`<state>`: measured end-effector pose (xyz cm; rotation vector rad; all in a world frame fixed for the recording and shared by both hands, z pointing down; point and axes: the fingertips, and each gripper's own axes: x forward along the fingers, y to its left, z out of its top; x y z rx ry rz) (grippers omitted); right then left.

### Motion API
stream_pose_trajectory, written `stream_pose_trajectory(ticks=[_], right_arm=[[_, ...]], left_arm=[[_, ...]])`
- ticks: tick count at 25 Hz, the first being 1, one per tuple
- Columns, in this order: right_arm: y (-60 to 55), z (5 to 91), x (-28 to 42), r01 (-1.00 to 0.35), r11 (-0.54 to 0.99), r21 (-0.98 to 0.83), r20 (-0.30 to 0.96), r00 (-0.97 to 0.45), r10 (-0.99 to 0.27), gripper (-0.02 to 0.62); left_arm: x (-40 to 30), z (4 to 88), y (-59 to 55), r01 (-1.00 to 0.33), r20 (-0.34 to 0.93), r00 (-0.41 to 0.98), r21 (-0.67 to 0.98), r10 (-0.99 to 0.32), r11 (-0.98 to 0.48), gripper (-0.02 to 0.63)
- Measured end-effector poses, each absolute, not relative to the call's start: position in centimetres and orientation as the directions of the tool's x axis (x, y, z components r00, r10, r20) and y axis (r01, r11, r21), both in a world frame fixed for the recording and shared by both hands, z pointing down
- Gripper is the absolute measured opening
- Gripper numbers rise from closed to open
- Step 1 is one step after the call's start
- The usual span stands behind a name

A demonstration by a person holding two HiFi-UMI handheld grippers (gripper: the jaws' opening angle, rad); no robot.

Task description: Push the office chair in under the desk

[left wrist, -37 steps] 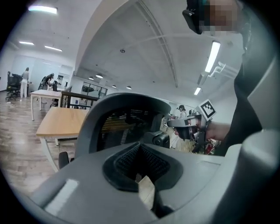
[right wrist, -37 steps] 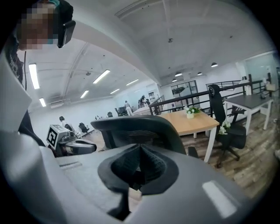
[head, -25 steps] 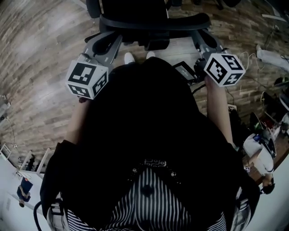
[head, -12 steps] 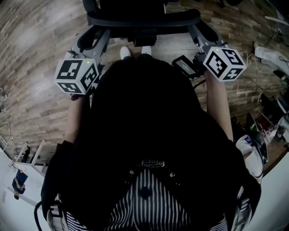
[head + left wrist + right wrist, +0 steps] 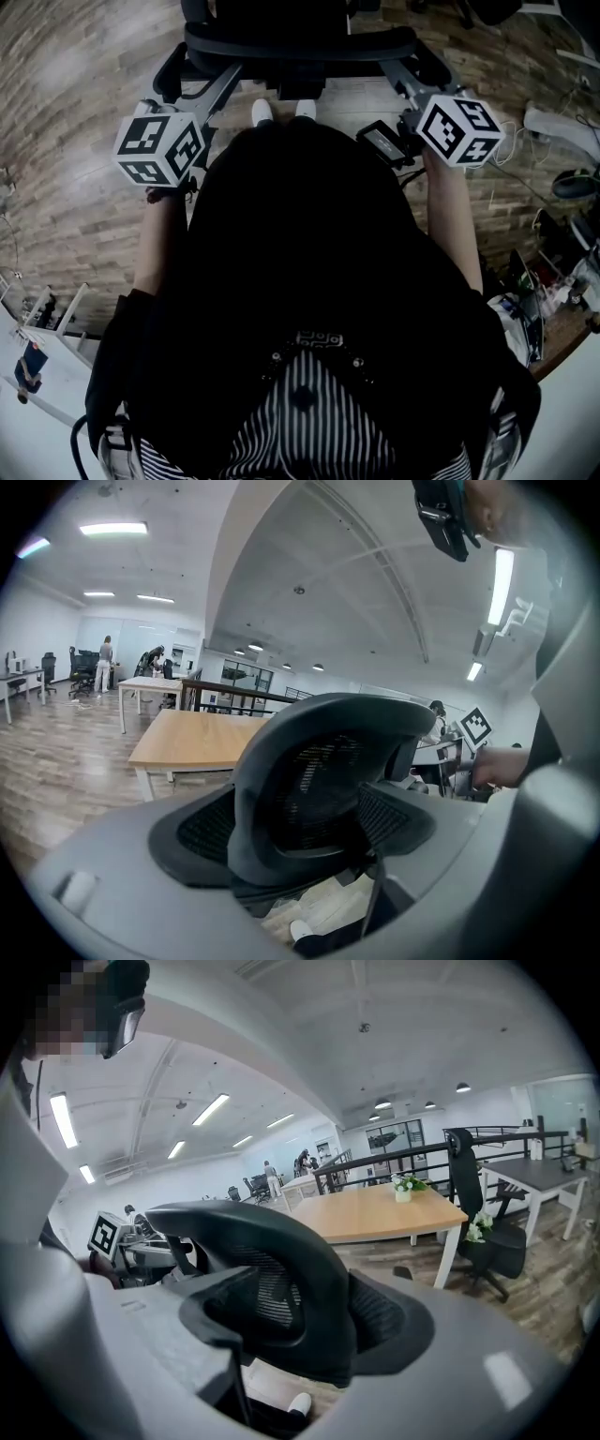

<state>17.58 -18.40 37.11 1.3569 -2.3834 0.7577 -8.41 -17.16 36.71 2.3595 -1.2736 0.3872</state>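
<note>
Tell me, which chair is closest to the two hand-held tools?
The mesh-backed chair right before them; the other black chair stands off beside the wooden desk.

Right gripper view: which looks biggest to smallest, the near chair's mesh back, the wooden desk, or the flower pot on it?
1. Mesh chair back, enlarged by nearness
2. Wooden desk
3. Flower pot

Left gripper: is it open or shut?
Open. On the left gripper the jaws have just been opening and stand wide apart; the backrest of the office chair shows between them, not clamped.
</note>
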Motion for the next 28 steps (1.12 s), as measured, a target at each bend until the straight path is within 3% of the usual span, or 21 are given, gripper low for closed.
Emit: stream_pose_trajectory(ticks=[4, 6, 9, 13, 18, 21, 28], right_arm=[[-17.7, 37.4, 16.9, -0.848, 0.432, -0.307, 0.486, -0.530, -0.695, 0.305], [-17.4, 37.7, 16.8, -0.842, 0.443, -0.308, 0.491, -0.540, -0.684, 0.308], [-18.1, 37.9, 16.7, -0.840, 0.458, -0.292, 0.507, -0.542, -0.671, 0.311], [-18.6, 38.3, 16.8, -0.850, 0.458, -0.261, 0.535, -0.523, -0.663, 0.311], [-19.1, 38.7, 16.7, -0.860, 0.443, -0.252, 0.561, -0.503, -0.658, 0.311], [-19.5, 39.0, 16.9, -0.874, 0.409, -0.263, 0.578, -0.482, -0.658, 0.305], [-20.6, 39.6, 16.9, -0.870, 0.425, -0.251, 0.575, -0.487, -0.658, 0.296]], left_arm=[[-8.5, 37.0, -15.9, -0.829, 0.460, 0.542, 0.152, -0.704, -0.539, 0.462], [-8.4, 37.5, -15.2, -0.817, 0.479, 0.538, 0.093, -0.693, -0.570, 0.463], [-8.9, 38.3, -15.8, -0.830, 0.474, 0.537, 0.146, -0.698, -0.538, 0.460], [-9.5, 39.5, -17.0, -0.853, 0.474, 0.521, 0.255, -0.710, -0.455, 0.437], [-10.1, 40.5, -18.7, -0.877, 0.516, 0.478, 0.236, -0.711, -0.418, 0.398], [-10.9, 40.7, -19.5, -0.888, 0.515, 0.460, 0.243, -0.723, -0.392, 0.291], [-10.7, 41.4, -20.4, -0.898, 0.524, 0.436, 0.200, -0.732, -0.391, 0.287]])
